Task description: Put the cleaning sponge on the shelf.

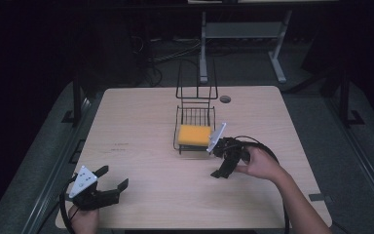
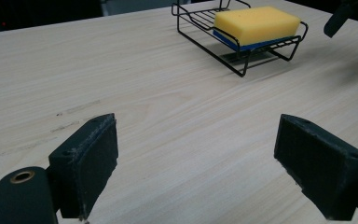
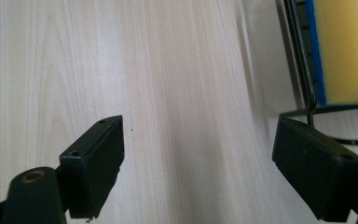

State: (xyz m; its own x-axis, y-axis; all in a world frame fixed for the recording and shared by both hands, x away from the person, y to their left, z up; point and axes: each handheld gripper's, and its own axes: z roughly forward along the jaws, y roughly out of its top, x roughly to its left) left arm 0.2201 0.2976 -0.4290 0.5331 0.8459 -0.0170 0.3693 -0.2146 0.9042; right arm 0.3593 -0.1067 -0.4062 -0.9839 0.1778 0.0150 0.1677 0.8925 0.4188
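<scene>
Now my right gripper [image 1: 222,161] has its jaws spread just beside the rack [image 1: 195,127] with the sponge [image 1: 194,135], so a jaw could hook the wire and drag the rack; left gripper [image 1: 111,181] is also spread.

Dim room, table being lit from above

The table [image 1: 141,122] is being lit softly while its surroundings are being lost in darkness; a blurred shadow is being cast beside the wire rack [image 2: 242,44], ahead of the left gripper [image 2: 196,163], whose near jaws are being rendered slightly soft.

The table [image 1: 141,146] is seen from above, looking forward. The wire rack [image 2: 242,46] is viewed low from afar, and close from above [image 3: 303,60].
</scene>
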